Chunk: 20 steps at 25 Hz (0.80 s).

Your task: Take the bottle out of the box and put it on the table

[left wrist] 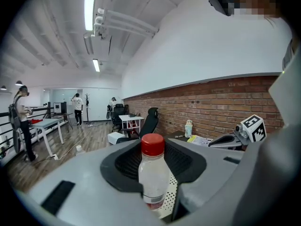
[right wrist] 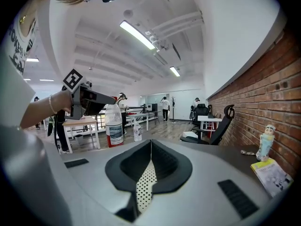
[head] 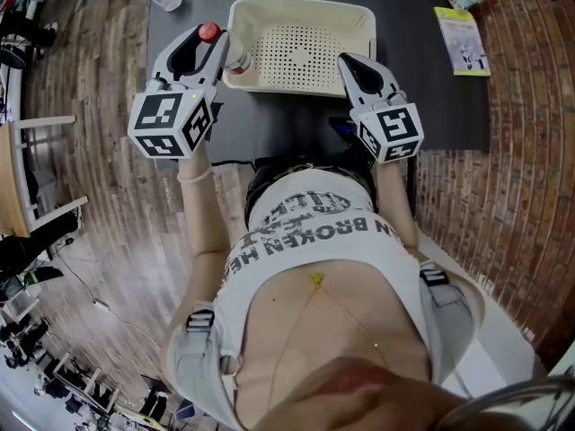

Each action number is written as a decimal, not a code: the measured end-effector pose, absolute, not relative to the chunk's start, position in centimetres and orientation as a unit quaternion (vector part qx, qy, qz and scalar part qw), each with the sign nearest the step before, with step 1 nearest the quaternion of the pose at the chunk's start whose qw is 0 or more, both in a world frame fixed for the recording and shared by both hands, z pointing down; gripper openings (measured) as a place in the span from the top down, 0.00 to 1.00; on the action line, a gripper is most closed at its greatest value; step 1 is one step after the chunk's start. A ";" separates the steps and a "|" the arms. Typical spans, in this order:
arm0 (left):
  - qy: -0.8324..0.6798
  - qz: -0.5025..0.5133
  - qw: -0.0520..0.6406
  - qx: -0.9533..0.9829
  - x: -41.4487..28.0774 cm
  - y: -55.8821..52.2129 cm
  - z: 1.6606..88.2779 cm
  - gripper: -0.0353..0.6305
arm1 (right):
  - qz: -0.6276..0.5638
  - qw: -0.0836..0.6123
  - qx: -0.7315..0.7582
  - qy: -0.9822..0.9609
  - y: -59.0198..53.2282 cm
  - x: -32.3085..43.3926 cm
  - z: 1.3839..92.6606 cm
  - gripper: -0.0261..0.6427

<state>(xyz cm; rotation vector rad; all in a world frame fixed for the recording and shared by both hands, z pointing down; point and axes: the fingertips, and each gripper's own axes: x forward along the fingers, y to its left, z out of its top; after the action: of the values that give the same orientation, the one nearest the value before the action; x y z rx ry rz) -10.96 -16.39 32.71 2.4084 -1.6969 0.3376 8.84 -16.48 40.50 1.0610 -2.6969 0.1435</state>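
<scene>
Left gripper [head: 218, 45] has its jaws clamped on the bottle [left wrist: 151, 171], just past the box [head: 359, 14] rim at 9 o'clock, so I'd hold it upright, set it flat on bare tabletop [head: 182, 21] further toward 9, then release; right gripper [right wrist: 149, 150] jaws closed, empty.

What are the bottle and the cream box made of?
Bottle: probably thin translucent plastic with a slight gloss, since light shows through its body. Its red cap looks like opaque smooth plastic. Box: likely moulded cream plastic with a matte finish, judging by its rounded rim and evenly perforated floor.
</scene>
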 end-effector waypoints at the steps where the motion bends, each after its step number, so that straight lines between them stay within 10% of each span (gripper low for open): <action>1: -0.572 0.114 0.088 0.808 -11.7 -16.2 32.7 0.72 | 0.049 0.119 0.364 -0.922 -16.4 8.4 40.4 0.95; 20: -0.572 0.102 0.088 0.809 -27.9 -14.6 33.6 0.72 | 0.043 0.135 0.410 -0.901 -15.8 -4.0 40.9 0.95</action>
<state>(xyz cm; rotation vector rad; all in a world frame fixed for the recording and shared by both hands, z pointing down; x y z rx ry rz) -27.92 -14.61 33.59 2.4083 -1.7029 0.3033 -3.99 -15.76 40.94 1.1870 -2.6113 0.1240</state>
